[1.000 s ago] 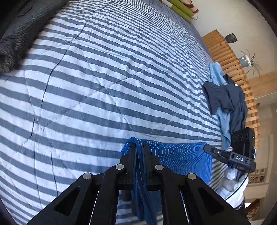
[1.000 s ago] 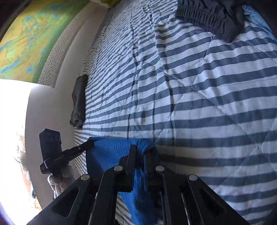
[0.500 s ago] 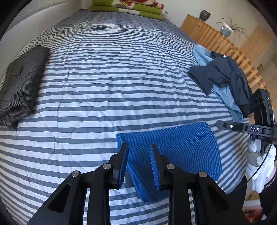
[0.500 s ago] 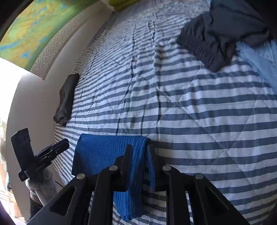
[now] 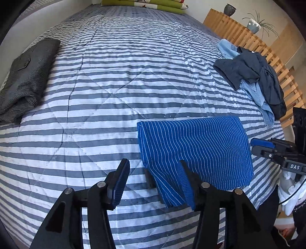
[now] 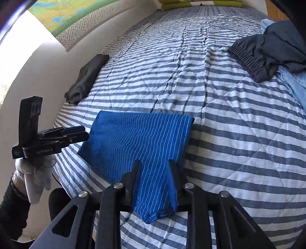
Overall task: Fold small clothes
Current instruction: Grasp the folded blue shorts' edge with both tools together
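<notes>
A blue pinstriped garment (image 5: pixel 195 147) lies folded in a rectangle on the striped quilt (image 5: pixel 114 80), near the bed's front edge. My left gripper (image 5: pixel 153 178) hovers over its left front corner. Its jaws are opening, and the cloth's corner lies loose beside the right finger (image 5: pixel 186 183). In the right wrist view the same garment (image 6: pixel 137 138) spreads ahead. My right gripper (image 6: pixel 154 170) straddles its front right corner with jaws opening; the cloth lies slack between them. Each gripper also shows in the other's view: the right gripper (image 5: pixel 258 145) and the left gripper (image 6: pixel 80 134), held by a white-gloved hand (image 6: pixel 34 172).
A folded grey garment (image 5: pixel 24 76) rests at the bed's left edge. A pile of dark navy and light blue clothes (image 5: pixel 254 76) sits at the right. Behind that pile is a wooden slatted frame (image 5: pixel 248 36); green pillows (image 5: pixel 143 3) lie at the far end.
Both grippers were shut on the blue garment's folded edge. They have since opened, risen and drawn back, and the garment now lies flat on the quilt.
</notes>
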`<state>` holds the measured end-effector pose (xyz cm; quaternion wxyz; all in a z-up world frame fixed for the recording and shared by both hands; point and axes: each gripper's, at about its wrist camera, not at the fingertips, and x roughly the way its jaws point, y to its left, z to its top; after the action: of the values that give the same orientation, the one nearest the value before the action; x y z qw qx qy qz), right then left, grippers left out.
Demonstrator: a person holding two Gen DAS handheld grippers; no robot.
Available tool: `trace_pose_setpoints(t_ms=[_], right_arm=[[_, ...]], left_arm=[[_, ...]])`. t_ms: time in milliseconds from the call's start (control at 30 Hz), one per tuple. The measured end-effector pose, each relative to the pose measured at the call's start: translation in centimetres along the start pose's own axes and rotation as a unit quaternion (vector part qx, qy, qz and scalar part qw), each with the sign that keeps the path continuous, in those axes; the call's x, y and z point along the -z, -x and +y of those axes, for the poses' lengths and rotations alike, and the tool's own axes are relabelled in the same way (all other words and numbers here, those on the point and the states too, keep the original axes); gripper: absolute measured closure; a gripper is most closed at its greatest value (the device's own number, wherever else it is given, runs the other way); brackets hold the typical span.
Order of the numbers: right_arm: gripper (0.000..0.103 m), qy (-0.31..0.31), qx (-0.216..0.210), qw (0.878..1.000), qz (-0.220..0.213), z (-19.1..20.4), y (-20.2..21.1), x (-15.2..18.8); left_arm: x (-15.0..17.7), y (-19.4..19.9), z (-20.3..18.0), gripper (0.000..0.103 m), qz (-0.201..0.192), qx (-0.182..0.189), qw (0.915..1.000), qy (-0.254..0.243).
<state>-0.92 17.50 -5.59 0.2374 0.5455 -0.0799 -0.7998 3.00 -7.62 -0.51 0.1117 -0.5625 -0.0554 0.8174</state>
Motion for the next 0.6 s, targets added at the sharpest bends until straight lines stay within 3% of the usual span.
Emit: trace_pose_setpoints(t_ms=[33, 200, 400, 467, 600], right_arm=[[0.052, -0.001, 0.009, 1.0, -0.005, -0.2, 0.3, 0.0], [0.05, -0.04, 0.016, 0.999, 0.016, -1.6, -0.9, 0.3], [0.05, -0.071, 0.029, 0.996, 0.033, -2.6, -2.5, 0.3], [0.05, -0.077, 0.029, 0.996, 0.032, -2.8, -2.5, 0.2], [0.05, -0.068, 0.045, 0.996, 0.044, -2.8, -3.2, 0.3]], left_arm=[[-0.1, 0.0, -0.1, 0.046, 0.003, -0.014, 0.9999, 0.001], [-0.4, -2.2, -1.3, 0.035, 0.039, -0.024, 0.9989, 0.009], [0.3, -5.3, -0.6, 0.011, 0.081, -0.053, 0.9933, 0.064], [0.6, -5.6, -0.4, 0.0, 0.07, -0.048, 0.9946, 0.059], [1.0, -6.2, -0.8, 0.0, 0.073, -0.072, 0.9939, 0.042]])
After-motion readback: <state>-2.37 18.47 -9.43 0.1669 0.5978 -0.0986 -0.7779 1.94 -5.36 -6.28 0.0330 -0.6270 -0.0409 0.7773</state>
